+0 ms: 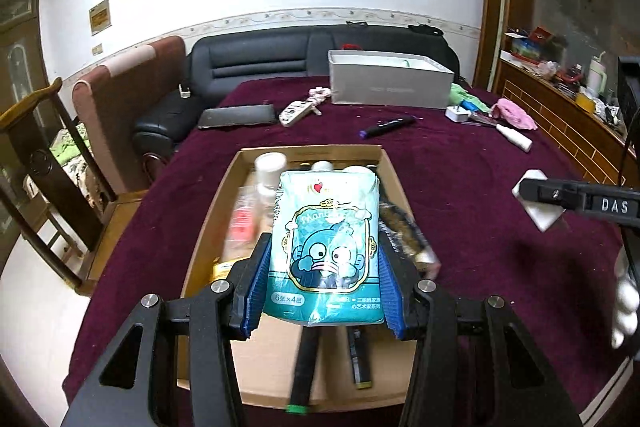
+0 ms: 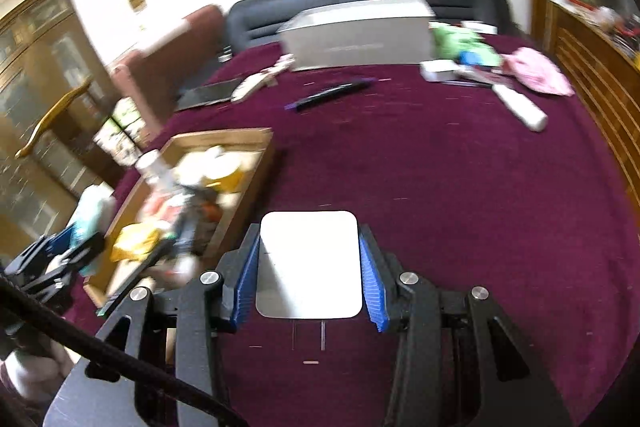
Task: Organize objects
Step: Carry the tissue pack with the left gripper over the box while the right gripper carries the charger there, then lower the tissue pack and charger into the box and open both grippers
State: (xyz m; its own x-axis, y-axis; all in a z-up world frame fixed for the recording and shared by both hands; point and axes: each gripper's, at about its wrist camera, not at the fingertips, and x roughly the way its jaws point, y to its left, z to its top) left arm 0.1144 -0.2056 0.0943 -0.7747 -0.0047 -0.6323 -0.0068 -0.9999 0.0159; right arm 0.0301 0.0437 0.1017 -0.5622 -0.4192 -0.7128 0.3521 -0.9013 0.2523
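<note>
My left gripper (image 1: 322, 279) is shut on a teal tissue pack (image 1: 328, 243) with a cartoon fish face, held above the open cardboard box (image 1: 208, 223). The box holds bottles, a pink packet and several pens. My right gripper (image 2: 310, 267) is shut on a flat white rounded block (image 2: 310, 263), lifted over the purple tablecloth (image 2: 460, 187) to the right of the cardboard box (image 2: 248, 195). In the left wrist view the right gripper (image 1: 536, 197) shows at the right edge with the white block (image 1: 540, 217). The left gripper (image 2: 76, 247) with its tissue pack (image 2: 90, 211) appears blurred at the left of the right wrist view.
A grey box (image 1: 390, 79) stands at the table's far side. A black marker (image 1: 386, 127), a white remote (image 1: 294, 113), a dark phone (image 1: 238, 117), a white charger (image 1: 458, 113), a pink cloth (image 1: 514, 113) and a white tube (image 1: 516, 138) lie on the cloth. A black sofa (image 1: 260, 63) is behind.
</note>
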